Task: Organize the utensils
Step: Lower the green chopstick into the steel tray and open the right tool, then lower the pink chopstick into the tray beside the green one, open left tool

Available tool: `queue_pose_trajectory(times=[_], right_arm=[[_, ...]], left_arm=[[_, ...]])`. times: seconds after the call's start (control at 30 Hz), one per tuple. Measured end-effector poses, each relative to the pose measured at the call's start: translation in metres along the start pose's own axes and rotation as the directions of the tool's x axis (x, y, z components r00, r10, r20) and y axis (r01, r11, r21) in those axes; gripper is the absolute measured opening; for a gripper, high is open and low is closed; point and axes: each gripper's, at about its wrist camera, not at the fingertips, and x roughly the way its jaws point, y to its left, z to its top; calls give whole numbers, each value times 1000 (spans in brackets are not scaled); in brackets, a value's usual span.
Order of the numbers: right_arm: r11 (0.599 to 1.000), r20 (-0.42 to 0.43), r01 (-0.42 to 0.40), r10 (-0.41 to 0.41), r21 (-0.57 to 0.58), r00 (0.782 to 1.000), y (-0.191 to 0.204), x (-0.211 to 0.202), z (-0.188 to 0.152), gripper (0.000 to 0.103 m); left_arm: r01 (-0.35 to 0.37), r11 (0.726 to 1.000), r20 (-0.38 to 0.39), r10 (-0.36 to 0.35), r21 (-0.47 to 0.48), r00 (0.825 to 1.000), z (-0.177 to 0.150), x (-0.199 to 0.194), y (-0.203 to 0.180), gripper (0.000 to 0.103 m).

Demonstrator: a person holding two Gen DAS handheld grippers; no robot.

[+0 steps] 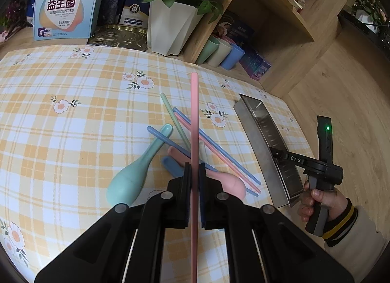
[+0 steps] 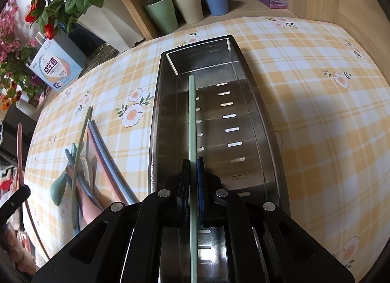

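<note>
left wrist view: going first
left gripper [image 1: 194,173]: its fingers are pressing together on a pink chopstick [image 1: 194,122], which is pointing straight ahead above the table
utensil pile [image 1: 185,151]: lying on the checked tablecloth [image 1: 61,83] toward its middle; a teal spoon [image 1: 136,170], a pink spoon [image 1: 231,183], a blue spoon [image 1: 171,164], blue, pink and green chopsticks are crossing one another under the held stick
steel tray [image 1: 258,146]: sitting along the cloth's right edge, near the pile but apart from it
right gripper in this view: hanging over the tray's near end, its tips hidden, so its state is not showing here

right wrist view: going second
right gripper [image 2: 193,180]: its fingers are pinching a green chopstick [image 2: 192,117], which is pointing lengthwise over the slotted floor of the tray [image 2: 265,117]
contact with tray floor: cannot tell
pile: lying left of the tray on the cloth
cups [image 2: 187,2]: standing beyond the cloth's far edge
</note>
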Motion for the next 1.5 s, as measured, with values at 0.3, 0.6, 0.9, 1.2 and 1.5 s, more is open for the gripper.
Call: queue_pose_trajectory(times=[0.3, 0.6, 0.9, 1.2, 1.5], right_arm=[[1000, 27, -27, 26, 9, 999, -4, -15, -1, 6], [998, 72, 60, -57, -36, 996, -12, -59, 6, 8], [994, 111, 111, -109, -14, 988, -50, -87, 3, 56], [995, 116, 91, -97, 51, 989, -88, -93, 0, 75], [992, 117, 75, -86, 100, 989, -110, -92, -7, 82]], left_arm=[[-9, 1000, -9, 9, 11, 1000, 2, 5, -19, 6], [10, 1000, -33, -9, 19, 999, 9, 18, -50, 6], [51, 998, -89, -49, 30, 995, 17, 62, -100, 6], [101, 995, -135, -99, 8, 986, 31, 113, -147, 6], [126, 987, -158, -141, -97, 977, 45, 168, -173, 6]])
